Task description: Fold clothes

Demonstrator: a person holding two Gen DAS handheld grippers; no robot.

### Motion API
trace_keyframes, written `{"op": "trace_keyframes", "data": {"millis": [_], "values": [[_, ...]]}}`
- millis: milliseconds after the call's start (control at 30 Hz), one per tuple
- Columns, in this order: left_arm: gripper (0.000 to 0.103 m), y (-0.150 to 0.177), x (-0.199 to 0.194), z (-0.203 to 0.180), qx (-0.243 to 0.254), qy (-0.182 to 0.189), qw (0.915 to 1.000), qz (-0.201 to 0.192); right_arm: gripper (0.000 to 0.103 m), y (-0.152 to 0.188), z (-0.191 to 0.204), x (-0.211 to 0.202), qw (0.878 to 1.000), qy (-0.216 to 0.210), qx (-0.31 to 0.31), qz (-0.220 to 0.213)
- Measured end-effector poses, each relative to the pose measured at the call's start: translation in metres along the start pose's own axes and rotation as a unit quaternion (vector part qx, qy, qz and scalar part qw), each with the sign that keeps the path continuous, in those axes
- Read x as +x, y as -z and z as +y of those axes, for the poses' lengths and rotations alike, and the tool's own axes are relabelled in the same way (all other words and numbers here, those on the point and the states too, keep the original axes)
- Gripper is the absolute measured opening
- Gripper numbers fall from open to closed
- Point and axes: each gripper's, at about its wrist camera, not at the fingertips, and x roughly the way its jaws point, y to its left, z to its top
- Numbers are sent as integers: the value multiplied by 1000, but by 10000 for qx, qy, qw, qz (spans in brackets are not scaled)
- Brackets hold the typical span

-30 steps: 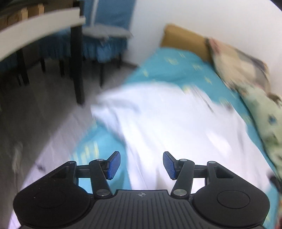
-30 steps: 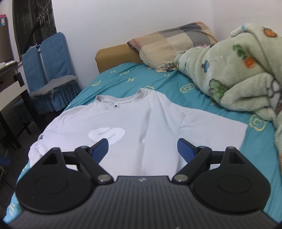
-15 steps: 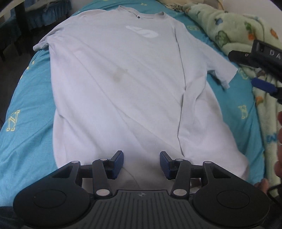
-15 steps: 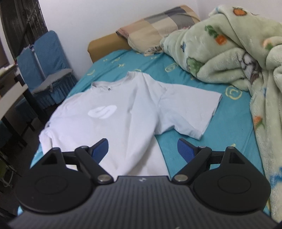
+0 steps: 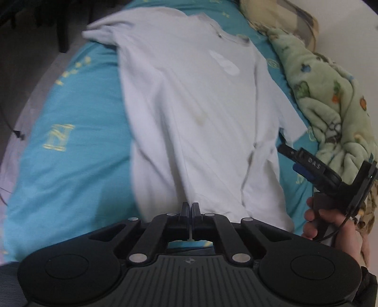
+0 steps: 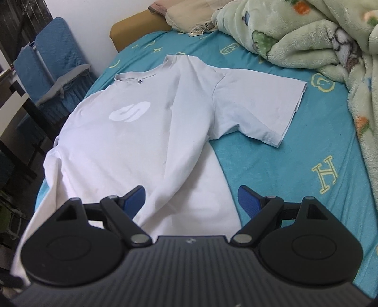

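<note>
A white T-shirt (image 5: 200, 106) (image 6: 141, 141) lies face up on the teal bed sheet (image 5: 70, 141), collar at the far end, with a white logo (image 6: 130, 111) on the chest. My left gripper (image 5: 190, 209) sits at the near bottom hem, shut on the fabric, and a crease runs up from its tips. My right gripper (image 6: 191, 197) stands open just above the shirt's lower right side, with nothing between its blue pads (image 6: 248, 198). In the left wrist view the right gripper (image 5: 291, 159) hovers by the shirt's right edge, held by a hand (image 5: 326, 222).
A green patterned blanket (image 6: 319, 35) (image 5: 330, 106) is heaped along the bed's right side, close to the flat right sleeve (image 6: 259, 106). A pillow (image 6: 189, 14) and an ochre headboard (image 6: 132, 33) lie at the far end. A blue chair (image 6: 54, 54) and a table (image 6: 14, 118) stand left of the bed.
My left gripper has gone from open to shut at the shirt's bottom hem. The right gripper has come lower and closer over the shirt, still open.
</note>
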Motion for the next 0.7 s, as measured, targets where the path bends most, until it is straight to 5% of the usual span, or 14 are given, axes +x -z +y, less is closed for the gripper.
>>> {"op": "trace_keyframes", "data": {"millis": [267, 467, 600, 700], "values": [[1, -20, -15, 59, -70, -1565, 9870, 356, 87, 0, 4, 3, 9999, 57, -118, 46], [6, -21, -13, 54, -47, -1610, 9863, 369, 87, 1, 3, 4, 9998, 142, -136, 57], [45, -28, -16, 49, -115, -1421, 9896, 191, 87, 0, 5, 3, 9998, 144, -105, 23], [59, -47, -18, 42, -91, -1153, 9928, -302, 87, -3, 5, -1, 9999, 103, -57, -86]]}}
